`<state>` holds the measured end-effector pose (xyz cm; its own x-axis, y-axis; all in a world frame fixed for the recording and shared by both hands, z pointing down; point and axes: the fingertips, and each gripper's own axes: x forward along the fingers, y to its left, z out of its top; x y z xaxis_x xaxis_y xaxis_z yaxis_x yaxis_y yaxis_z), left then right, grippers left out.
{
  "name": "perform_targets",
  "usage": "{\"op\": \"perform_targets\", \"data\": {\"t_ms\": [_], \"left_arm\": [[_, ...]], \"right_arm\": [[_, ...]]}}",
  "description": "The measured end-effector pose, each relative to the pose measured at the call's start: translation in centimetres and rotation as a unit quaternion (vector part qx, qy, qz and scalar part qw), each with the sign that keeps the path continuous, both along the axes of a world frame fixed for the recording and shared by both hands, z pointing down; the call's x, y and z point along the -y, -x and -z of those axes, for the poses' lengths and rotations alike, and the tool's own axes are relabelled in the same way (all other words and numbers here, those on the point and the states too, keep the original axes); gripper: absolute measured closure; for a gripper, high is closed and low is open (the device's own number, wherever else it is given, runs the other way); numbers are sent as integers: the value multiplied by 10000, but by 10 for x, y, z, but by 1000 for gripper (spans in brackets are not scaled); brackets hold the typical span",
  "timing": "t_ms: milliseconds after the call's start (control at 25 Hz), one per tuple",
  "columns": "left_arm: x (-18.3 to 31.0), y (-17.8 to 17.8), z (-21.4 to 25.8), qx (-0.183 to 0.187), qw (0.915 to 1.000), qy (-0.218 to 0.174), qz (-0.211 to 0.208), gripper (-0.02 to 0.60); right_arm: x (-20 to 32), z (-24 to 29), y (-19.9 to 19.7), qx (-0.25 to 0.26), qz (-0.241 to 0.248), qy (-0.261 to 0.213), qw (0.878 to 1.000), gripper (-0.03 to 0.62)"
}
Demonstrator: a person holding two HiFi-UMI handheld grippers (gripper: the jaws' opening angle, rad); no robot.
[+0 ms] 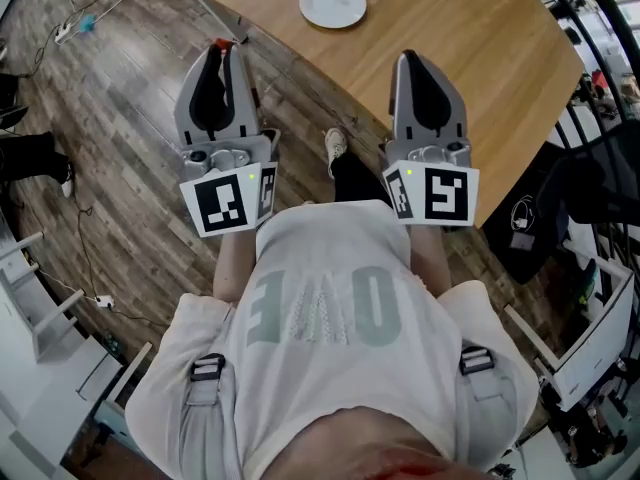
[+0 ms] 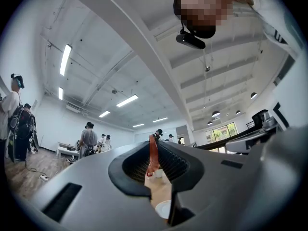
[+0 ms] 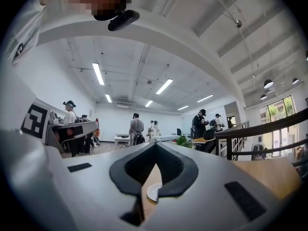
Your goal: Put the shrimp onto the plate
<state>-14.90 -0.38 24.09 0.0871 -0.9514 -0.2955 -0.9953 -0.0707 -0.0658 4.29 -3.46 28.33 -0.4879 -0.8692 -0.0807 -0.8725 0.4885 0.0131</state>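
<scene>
A thin reddish shrimp stands pinched between the jaws of my left gripper, which is shut on it. In the head view only a small red bit of the shrimp shows at the tip of the left gripper, held over the floor just short of the table's edge. The white plate lies empty on the wooden table, ahead of both grippers. My right gripper is shut with nothing in it, over the table's near edge. The plate shows through the gap below the right jaws.
Cables trail over the wooden floor at the left. A black chair and a railing stand at the right of the table. White shelving lies low at the left. Several people stand far off in the room.
</scene>
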Motion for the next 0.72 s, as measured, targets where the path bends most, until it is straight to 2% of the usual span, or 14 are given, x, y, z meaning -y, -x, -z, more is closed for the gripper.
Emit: {"op": "perform_targets", "data": {"t_ms": [360, 520, 720], "left_arm": [[62, -6, 20, -34, 9997, 54, 230, 525], [86, -20, 22, -82, 9998, 108, 142, 525], [108, -44, 23, -8, 9998, 176, -69, 525]], "right_arm": [[69, 6, -15, -55, 68, 174, 9998, 576], [90, 2, -23, -33, 102, 334, 9994, 574], [101, 6, -31, 56, 95, 258, 9996, 575]]}}
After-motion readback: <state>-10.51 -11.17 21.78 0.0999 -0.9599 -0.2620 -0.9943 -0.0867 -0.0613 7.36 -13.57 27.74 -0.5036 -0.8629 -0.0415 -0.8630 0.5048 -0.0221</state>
